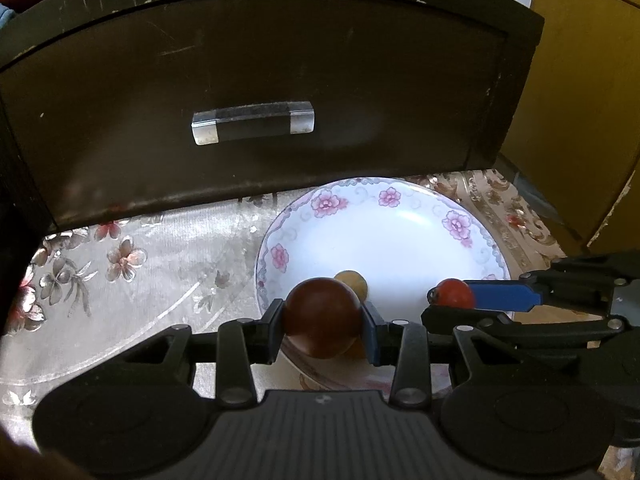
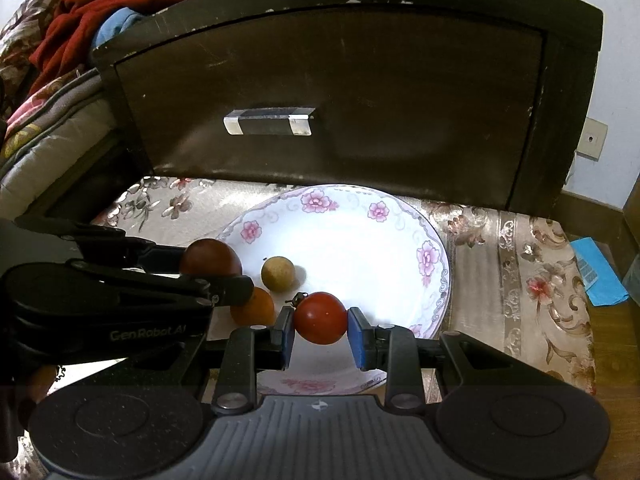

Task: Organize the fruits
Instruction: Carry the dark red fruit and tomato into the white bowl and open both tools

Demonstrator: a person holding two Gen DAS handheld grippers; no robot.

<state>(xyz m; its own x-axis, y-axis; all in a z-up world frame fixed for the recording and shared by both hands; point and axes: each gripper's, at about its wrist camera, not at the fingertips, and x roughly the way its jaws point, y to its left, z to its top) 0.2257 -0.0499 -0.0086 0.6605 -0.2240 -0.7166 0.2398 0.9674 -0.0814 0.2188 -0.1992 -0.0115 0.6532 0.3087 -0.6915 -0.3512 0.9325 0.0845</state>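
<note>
A white plate with pink flowers (image 1: 400, 208) (image 2: 360, 208) lies on a floral cloth in front of a dark drawer. My left gripper (image 1: 323, 320) is shut on a dark red round fruit (image 1: 322, 316) over the plate's near left rim; the fruit also shows in the right wrist view (image 2: 210, 258). My right gripper (image 2: 320, 330) is shut on a red tomato (image 2: 320, 318) (image 1: 454, 292) over the plate's near side. A small tan fruit (image 2: 279, 273) (image 1: 354, 280) and an orange fruit (image 2: 254, 306) lie on the plate.
A dark wooden drawer front (image 1: 256, 92) (image 2: 332, 92) with a clear handle (image 1: 253, 121) stands right behind the plate. Red and patterned fabrics (image 2: 60, 20) are piled at the far left. A blue packet (image 2: 596, 276) lies on the floor at the right.
</note>
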